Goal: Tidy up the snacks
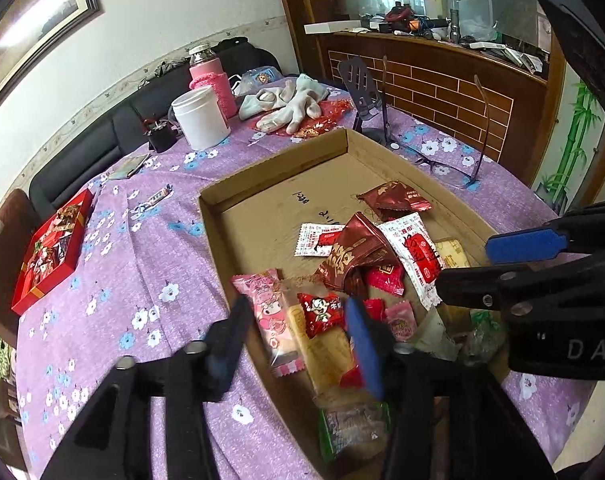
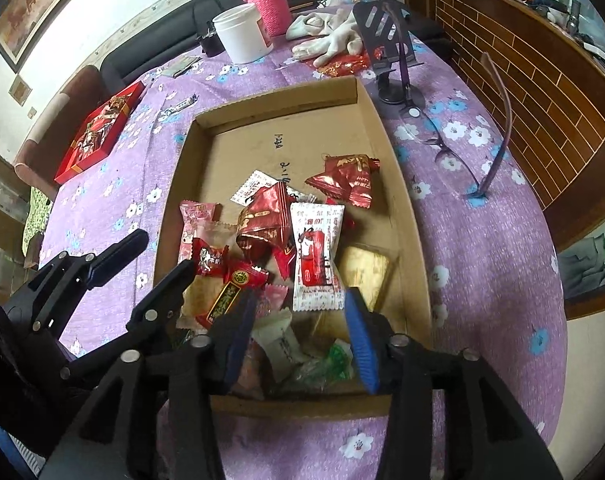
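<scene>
Hovering over the cardboard tray (image 2: 378, 128) with both tools, you have nothing between either set of pads; your left gripper (image 1: 298, 340) stands parted above the tray's left wall, and your right gripper (image 2: 302, 344) stands parted above the near end, both empty and clear of the wrappers.

Look where the snacks (image 2: 286, 240) lie: heaped in the near half of the tray, the far half at twelve o'clock bare cardboard with pen marks; my guess is the pile sits close simply because that end is easiest for you to reach, and the walls keep the packets from sliding onto the purple cloth (image 2: 482, 240).

From the right wrist, the white-and-red packet (image 2: 317, 258) lies dead ahead, its long axis running twelve to six, crimped ends at each; the dark red foil pouch (image 2: 268, 220) leans at eleven o'clock, overlapping it; another foil pouch (image 2: 348, 180) sits apart at one o'clock, its long side slanting ten to four; the pink wrapper (image 2: 194, 220) hugs the left wall at ten.

Out at ten o'clock on the cloth, the red box (image 2: 102, 132) holds more sweets; probably a sorting destination, though I can't be sure.
</scene>
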The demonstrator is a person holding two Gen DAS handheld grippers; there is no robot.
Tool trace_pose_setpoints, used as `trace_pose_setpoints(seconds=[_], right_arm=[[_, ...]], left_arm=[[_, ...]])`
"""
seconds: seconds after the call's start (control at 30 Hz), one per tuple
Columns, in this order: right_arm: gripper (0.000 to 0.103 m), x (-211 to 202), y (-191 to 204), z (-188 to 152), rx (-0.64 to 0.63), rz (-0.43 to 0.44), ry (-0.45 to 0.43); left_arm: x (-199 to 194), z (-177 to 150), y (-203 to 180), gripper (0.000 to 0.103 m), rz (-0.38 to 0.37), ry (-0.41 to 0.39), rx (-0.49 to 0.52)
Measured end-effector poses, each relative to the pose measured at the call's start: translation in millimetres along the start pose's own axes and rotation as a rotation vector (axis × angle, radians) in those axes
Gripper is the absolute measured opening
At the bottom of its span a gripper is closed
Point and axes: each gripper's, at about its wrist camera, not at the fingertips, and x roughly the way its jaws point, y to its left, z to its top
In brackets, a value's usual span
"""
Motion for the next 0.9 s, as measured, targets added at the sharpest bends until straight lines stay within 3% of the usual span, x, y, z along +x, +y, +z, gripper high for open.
trace_pose_setpoints(seconds=[0.07, 0.17, 0.27, 0.4, 0.63, 0.9], right_arm=[[0.057, -4.5, -0.1, -3.8, 0.0, -0.006, -0.009], [0.065, -13.5, -1.6, -11.1, 0.002, -0.02, -0.034], [0.068, -23.6, -0.9, -19.5, -0.008, -0.033, -0.065], [0.076, -36.6, 5.3, -35.8, -0.04, -0.063, -0.112], [0.076, -54.6, 10.7, -51.6, -0.063, -0.109, -0.189], [0.076, -53.4, 14.3, -55.1, -0.057, -0.12, -0.183]], left_arm=[[-4.6, -2.5, 2.6, 0.076, 0.008, -0.009, -0.006], [-13.3, -8.2, 7.6, 0.088, 0.003, -0.021, -0.012], [-21.9, -15.4, 12.9, 0.095, 0.0, -0.033, -0.024], [-29.5, -20.9, 14.5, 0.098, -0.006, -0.032, -0.018], [-41.1, -25.7, 20.9, 0.102, -0.013, -0.03, -0.048], [-31.0, -22.8, 27.9, 0.102, 0.039, 0.083, -0.06]])
